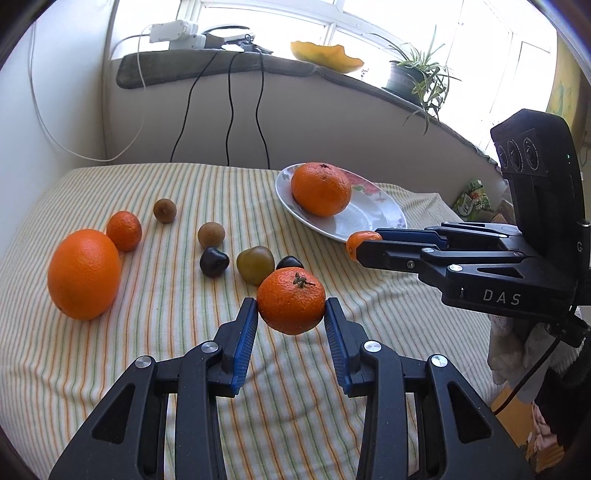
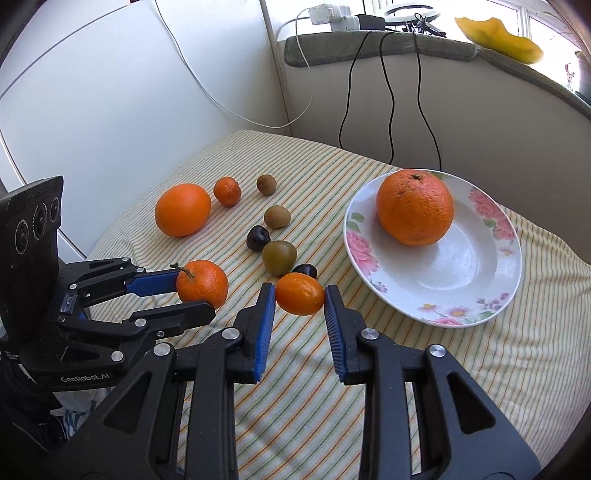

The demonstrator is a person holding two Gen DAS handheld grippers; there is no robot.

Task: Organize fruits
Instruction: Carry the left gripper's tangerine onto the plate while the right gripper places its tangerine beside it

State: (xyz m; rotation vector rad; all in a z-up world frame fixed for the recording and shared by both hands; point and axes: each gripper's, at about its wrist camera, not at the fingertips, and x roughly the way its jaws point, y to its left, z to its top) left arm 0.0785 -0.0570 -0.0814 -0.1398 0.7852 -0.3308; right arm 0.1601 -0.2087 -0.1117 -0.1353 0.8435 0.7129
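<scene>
My left gripper (image 1: 291, 308) is shut on a stemmed mandarin (image 1: 291, 301), held above the striped cloth; in the right wrist view that mandarin (image 2: 202, 283) sits between the left fingers at the left. My right gripper (image 2: 300, 293) is shut on a small smooth kumquat (image 2: 300, 296), also seen as an orange tip (image 1: 355, 243) near the plate's front rim. A flowered white plate (image 2: 461, 273) holds one large orange (image 2: 414, 207). On the cloth lie a big orange (image 2: 183, 209), a small mandarin (image 2: 227, 191), two brown longans (image 2: 266, 184) (image 2: 277, 216), a greenish fruit (image 2: 279, 257) and two dark plums (image 2: 257, 238) (image 2: 306, 270).
The striped cloth (image 1: 184, 350) covers the table, which meets a white wall at the left and a sill behind. Black cables (image 1: 231, 110) hang from the sill, which carries a power strip (image 1: 177, 35), a yellow dish (image 1: 325, 55) and a potted plant (image 1: 413, 74).
</scene>
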